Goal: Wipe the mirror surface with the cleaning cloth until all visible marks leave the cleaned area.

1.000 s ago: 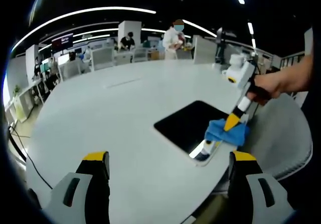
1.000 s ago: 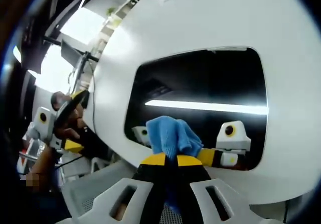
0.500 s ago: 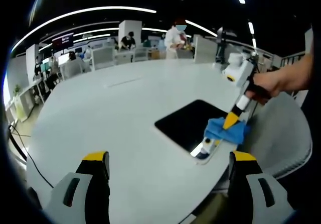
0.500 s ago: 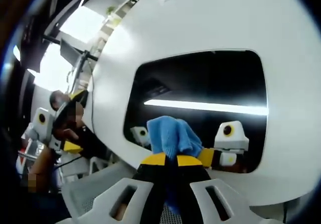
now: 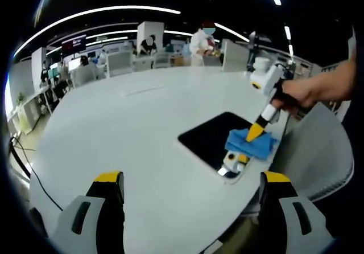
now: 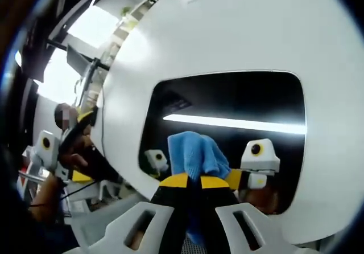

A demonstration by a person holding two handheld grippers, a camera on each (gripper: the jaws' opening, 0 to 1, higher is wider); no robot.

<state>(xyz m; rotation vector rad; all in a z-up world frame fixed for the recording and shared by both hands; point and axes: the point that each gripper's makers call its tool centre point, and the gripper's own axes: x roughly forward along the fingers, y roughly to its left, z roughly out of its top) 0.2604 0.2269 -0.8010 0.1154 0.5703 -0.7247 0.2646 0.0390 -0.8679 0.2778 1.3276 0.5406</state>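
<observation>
Cloth [image 6: 196,156], blue, pinched in the closed jaws of the right hand-held gripper [image 6: 190,181] and pressed onto the mirror [image 6: 227,103] at its near edge. Mirror lay flat on the white desk [image 6: 227,32], close to the desk's rim, long axis running across the right gripper view. Most of the glass stretched ahead of the cloth and to either side. Left hand-held gripper [image 5: 190,181] was held wide and empty, well apart from the mirror [image 5: 213,137], with the cloth [image 5: 249,143] on the mirror's far corner from it. Right hand-held gripper clearly nearer; next stroke probably forward or sideways along that long axis. Marks too faint to judge.
</observation>
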